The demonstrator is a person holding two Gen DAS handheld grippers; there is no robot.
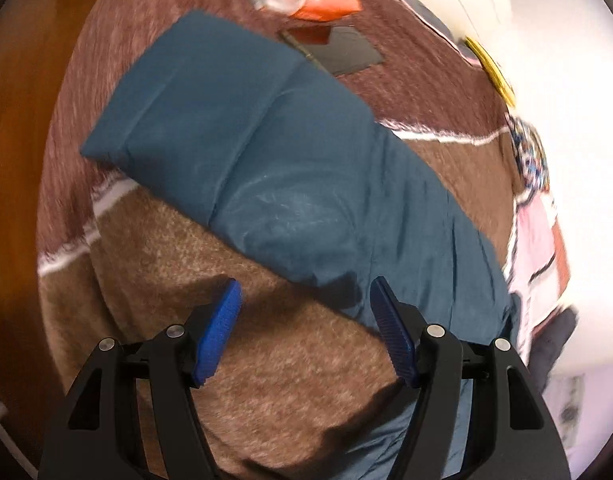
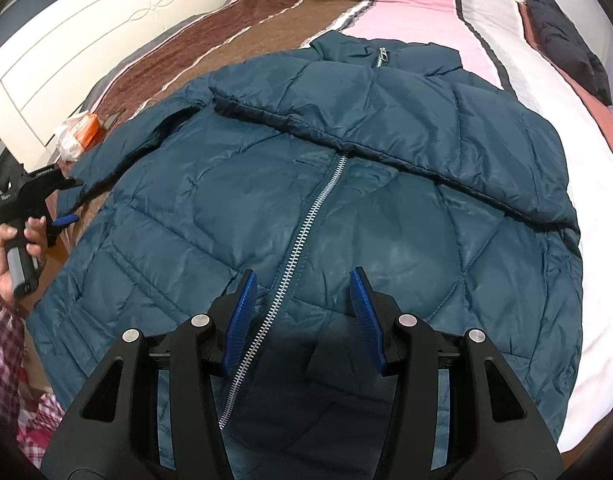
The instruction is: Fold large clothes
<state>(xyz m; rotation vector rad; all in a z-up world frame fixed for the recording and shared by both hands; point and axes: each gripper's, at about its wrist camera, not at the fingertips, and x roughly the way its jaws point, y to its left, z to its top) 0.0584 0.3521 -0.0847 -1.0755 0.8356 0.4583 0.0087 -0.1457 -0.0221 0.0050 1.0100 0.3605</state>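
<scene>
A teal quilted jacket lay spread front-up across the bed, its silver zipper running down toward the right gripper. That gripper hung just above the jacket's lower front, its 2 blue pads spread with the zipper passing between them and nothing pinched. The left gripper hovered over the brown blanket, its jaws apart and empty, just short of the jacket's sleeve, which stretched away beyond the fingertips
</scene>
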